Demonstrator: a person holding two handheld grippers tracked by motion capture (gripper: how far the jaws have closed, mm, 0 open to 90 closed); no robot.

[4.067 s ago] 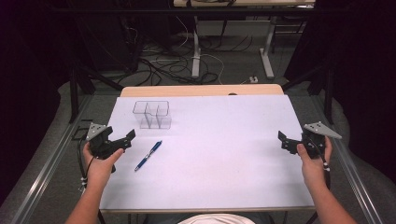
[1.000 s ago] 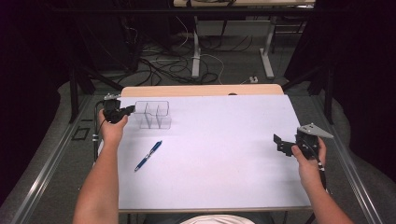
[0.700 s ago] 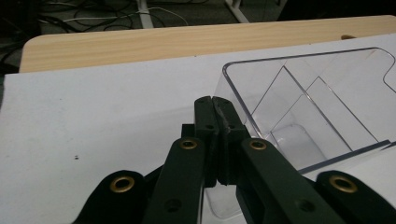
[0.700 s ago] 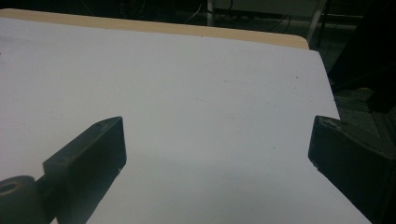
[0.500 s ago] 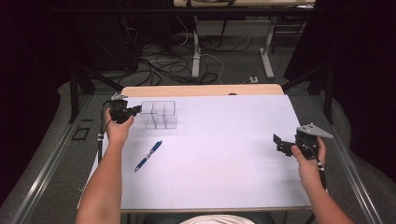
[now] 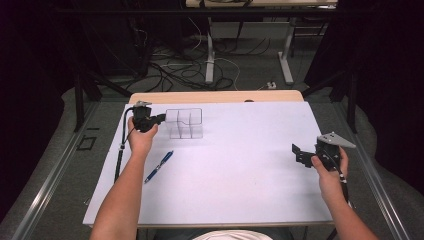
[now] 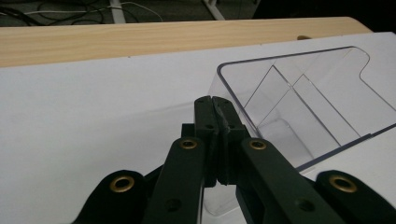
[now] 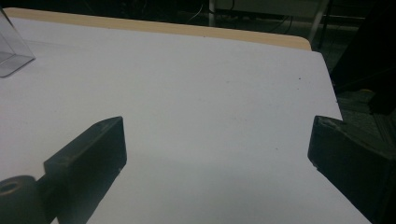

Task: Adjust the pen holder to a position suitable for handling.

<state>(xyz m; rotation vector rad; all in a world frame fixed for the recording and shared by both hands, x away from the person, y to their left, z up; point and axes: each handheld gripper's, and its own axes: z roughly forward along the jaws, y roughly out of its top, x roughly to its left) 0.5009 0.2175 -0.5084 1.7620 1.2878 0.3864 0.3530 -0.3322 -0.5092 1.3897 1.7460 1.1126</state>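
A clear plastic organizer with inner dividers stands at the far left of the white table. My left gripper is shut with nothing visible between its jaws. In the left gripper view the closed tips lie against the outside of the organizer's left wall. A blue pen lies nearer the person, beside the left forearm. My right gripper hovers open at the right side of the table, and its wide-apart jaws hold nothing. A corner of the organizer shows at far left in the right gripper view.
A bare wooden strip runs along the table's far edge. Cables and desk legs lie on the floor beyond. A black cable trails from the left gripper along the table's left edge.
The left hand and its shut gripper have slid to the right along the far side, and the clear organizer has shifted right with it. The right gripper has stayed put.
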